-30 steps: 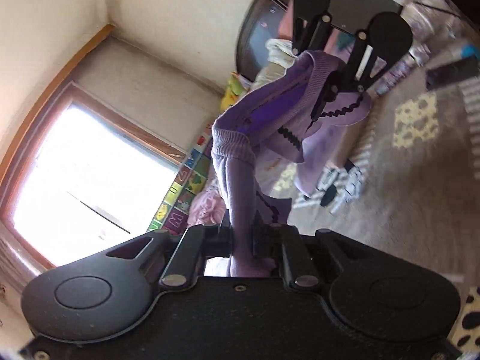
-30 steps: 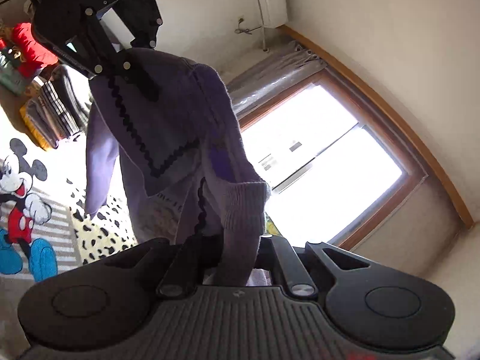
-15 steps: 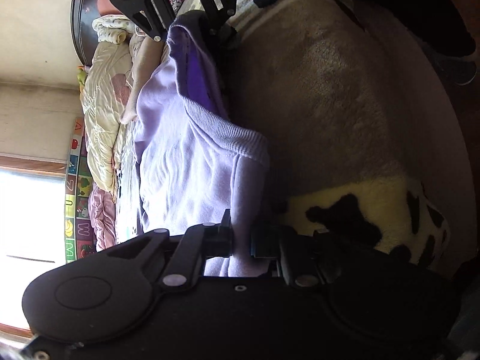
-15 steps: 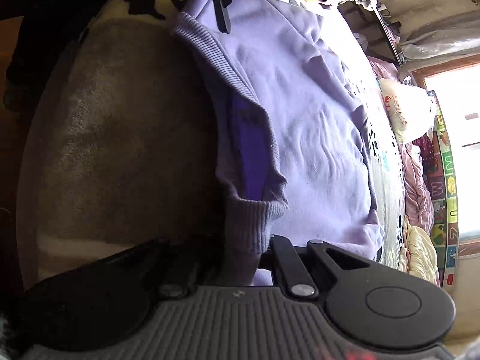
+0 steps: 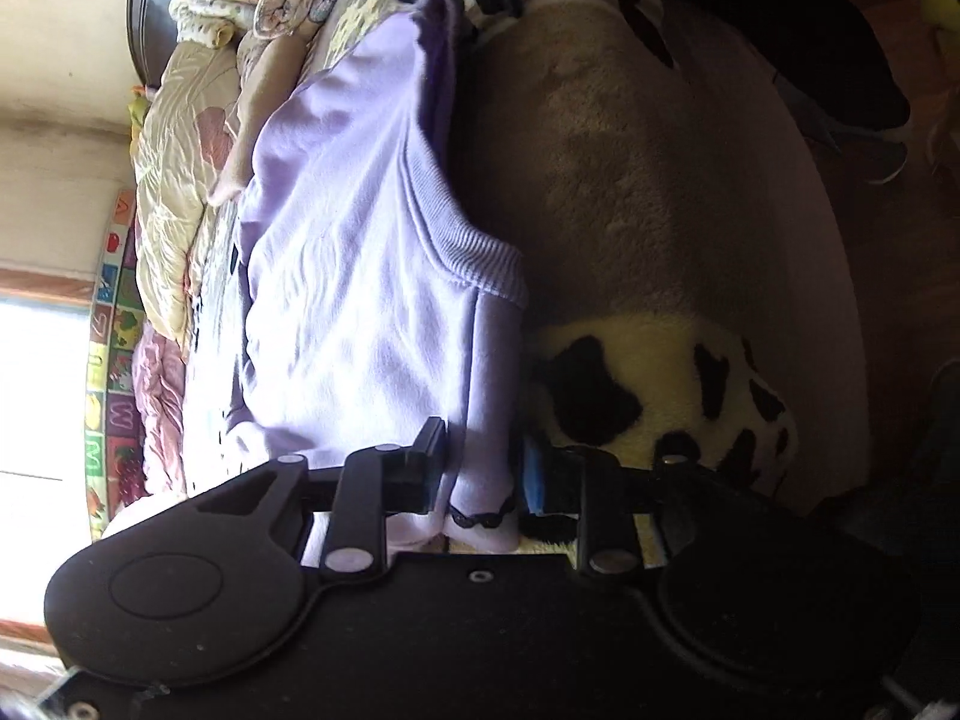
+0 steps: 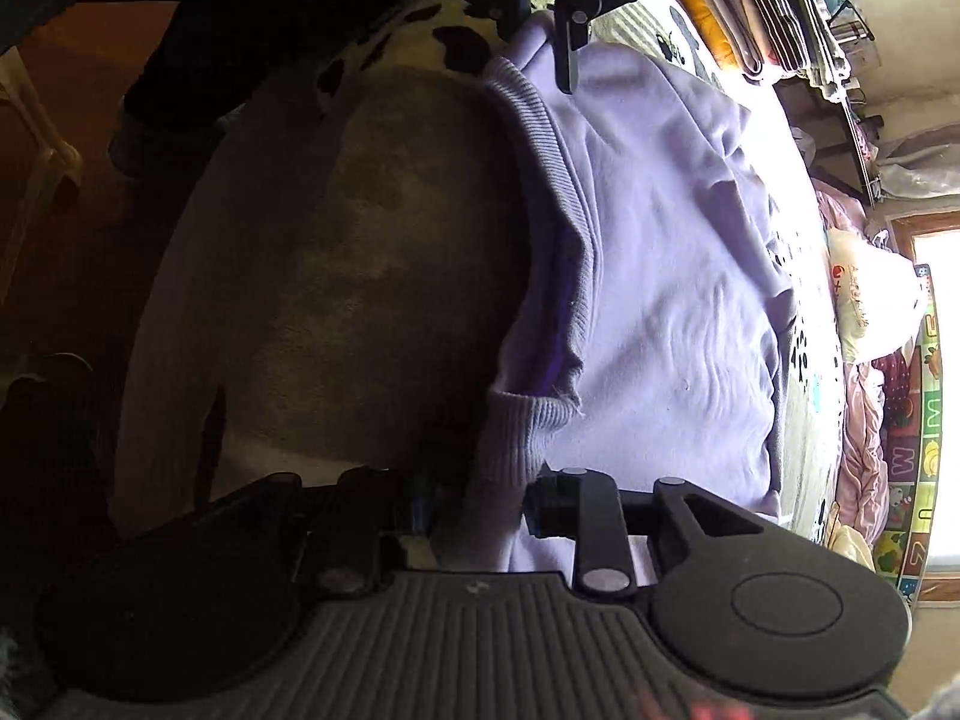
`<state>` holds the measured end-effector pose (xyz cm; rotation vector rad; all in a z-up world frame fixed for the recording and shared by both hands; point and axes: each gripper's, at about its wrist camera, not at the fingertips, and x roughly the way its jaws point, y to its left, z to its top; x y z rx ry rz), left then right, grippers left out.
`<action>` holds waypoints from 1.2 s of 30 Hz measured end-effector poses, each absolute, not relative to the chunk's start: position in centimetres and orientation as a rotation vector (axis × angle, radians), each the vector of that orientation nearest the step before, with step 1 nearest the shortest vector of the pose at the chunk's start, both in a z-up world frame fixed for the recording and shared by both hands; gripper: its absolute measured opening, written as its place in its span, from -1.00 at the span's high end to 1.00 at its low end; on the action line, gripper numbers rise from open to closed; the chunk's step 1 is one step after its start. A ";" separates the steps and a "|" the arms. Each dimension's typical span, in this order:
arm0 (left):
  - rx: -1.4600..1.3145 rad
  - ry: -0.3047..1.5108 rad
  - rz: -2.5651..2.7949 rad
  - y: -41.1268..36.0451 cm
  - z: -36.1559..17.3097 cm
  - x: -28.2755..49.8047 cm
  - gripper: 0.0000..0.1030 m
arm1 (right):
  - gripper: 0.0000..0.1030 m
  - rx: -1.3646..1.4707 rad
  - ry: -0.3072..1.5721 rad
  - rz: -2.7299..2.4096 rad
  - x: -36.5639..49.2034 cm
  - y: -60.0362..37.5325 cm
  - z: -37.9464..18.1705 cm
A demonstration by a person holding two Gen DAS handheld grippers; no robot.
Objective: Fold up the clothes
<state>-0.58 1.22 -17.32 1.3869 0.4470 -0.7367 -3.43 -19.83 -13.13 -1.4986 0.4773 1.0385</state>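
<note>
Your left hand-held gripper (image 5: 480, 474) has its fingers spread apart, with a corner of the lilac sweatshirt (image 5: 354, 276) lying loosely between them; the fabric touches neither pad firmly, so the grip is released. A strip of dark wavy trim on the sweatshirt shows right at the gripper's base.

Your right hand-held gripper (image 6: 477, 507) also has its fingers parted. The ribbed hem corner of the sweatshirt (image 6: 660, 276) sits in the gap, close against the right finger, though the left finger is in deep shadow and you cannot tell whether it touches the cloth.

The sweatshirt lies spread flat on the bed (image 6: 336, 252), which is covered by a plush grey-brown blanket. Its ribbed hem (image 5: 462, 240) runs along the side nearest you, between the two grippers, and bows open slightly to show a darker purple inside. The body of the sweatshirt stretches away from the hem toward the window (image 5: 36, 384).

Beside the sweatshirt's hem near your left gripper is a cream patch of blanket with black spots (image 5: 648, 384). Beyond the sweatshirt, crumpled quilts (image 5: 174, 192) lie along the far edge of the bed. A stack of folded clothes (image 6: 750, 12) sits past the sweatshirt's far corner in the right wrist view.
</note>
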 end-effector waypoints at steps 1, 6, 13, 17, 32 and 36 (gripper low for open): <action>1.330 0.490 -0.737 1.5 -16.3 -0.4 0.42 | 0.18 -1.493 0.479 1.051 -4.2 -20.5 -12.8; 0.880 0.563 -0.662 2.5 -9.5 1.1 0.40 | 0.20 -1.252 0.611 1.101 -5.3 -23.1 -8.8; 0.393 0.663 -0.520 -0.5 -9.5 4.3 0.40 | 0.20 -0.542 0.701 0.899 1.3 -22.9 -4.7; 0.580 0.853 -0.511 -3.0 -14.9 2.3 0.27 | 0.16 -0.466 0.822 0.770 2.7 -20.8 -8.3; 0.061 0.764 -0.279 6.9 -8.3 4.3 0.19 | 0.16 -0.343 0.775 0.776 0.1 -22.4 -6.2; -0.254 0.756 -0.106 12.7 -8.0 7.6 0.19 | 0.13 -0.222 0.730 0.733 3.7 -19.9 -6.3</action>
